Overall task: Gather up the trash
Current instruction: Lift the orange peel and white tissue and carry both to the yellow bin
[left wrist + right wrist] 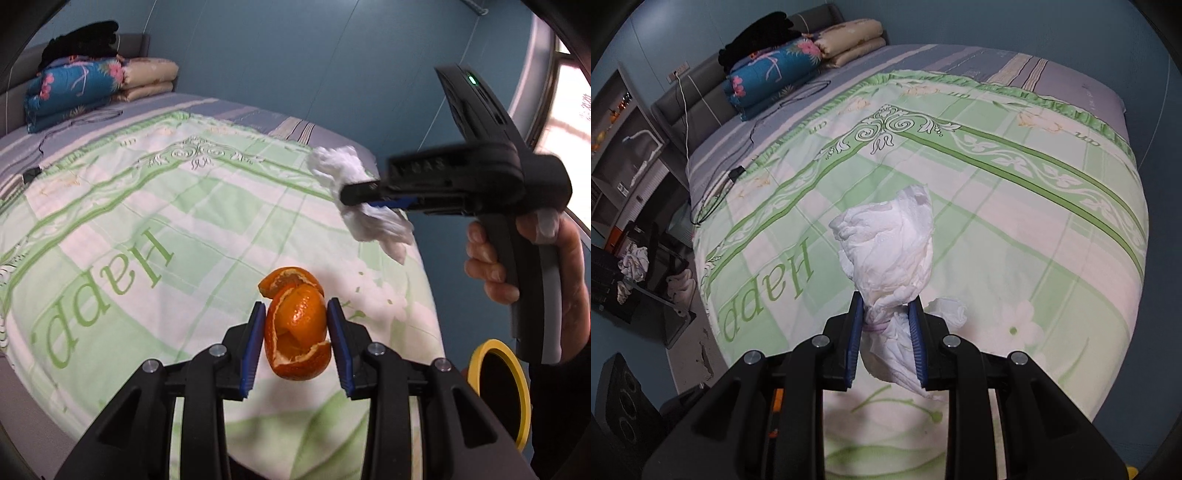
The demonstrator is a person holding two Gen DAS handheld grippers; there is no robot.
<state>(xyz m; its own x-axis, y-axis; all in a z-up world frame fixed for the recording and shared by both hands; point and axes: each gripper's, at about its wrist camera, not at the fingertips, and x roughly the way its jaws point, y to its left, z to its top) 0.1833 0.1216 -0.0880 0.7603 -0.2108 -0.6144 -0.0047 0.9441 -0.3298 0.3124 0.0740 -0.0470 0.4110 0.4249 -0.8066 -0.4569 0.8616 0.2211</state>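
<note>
The left hand-held gripper (296,328) was clamped on a curled piece of orange peel (297,332), its two blue pads pressing the peel from either side. The peel hung clear of the bed (147,229), above the green and white quilt printed with large letters.

The right hand-held gripper (885,332) was closed tight on a crumpled white tissue (890,258). The pads pinched the tissue low down, so most of the wad bulged out beyond the fingertips and a tail hung below them. It too was held off the quilt. A smaller scrap of white tissue (947,310) showed just to the right of the pads; whether it lay on the quilt or belonged to the held wad could not be told.

In the left wrist view the right gripper came in from the right side, held by a hand (524,258) around its grey handle, with the tissue sticking out past its tip. Below that hand, beside the bed, stood a bin with a yellow rim (517,391). Folded blankets (783,70) were stacked at the far end of the bed, and a black cable (753,147) trailed across the sheet.
</note>
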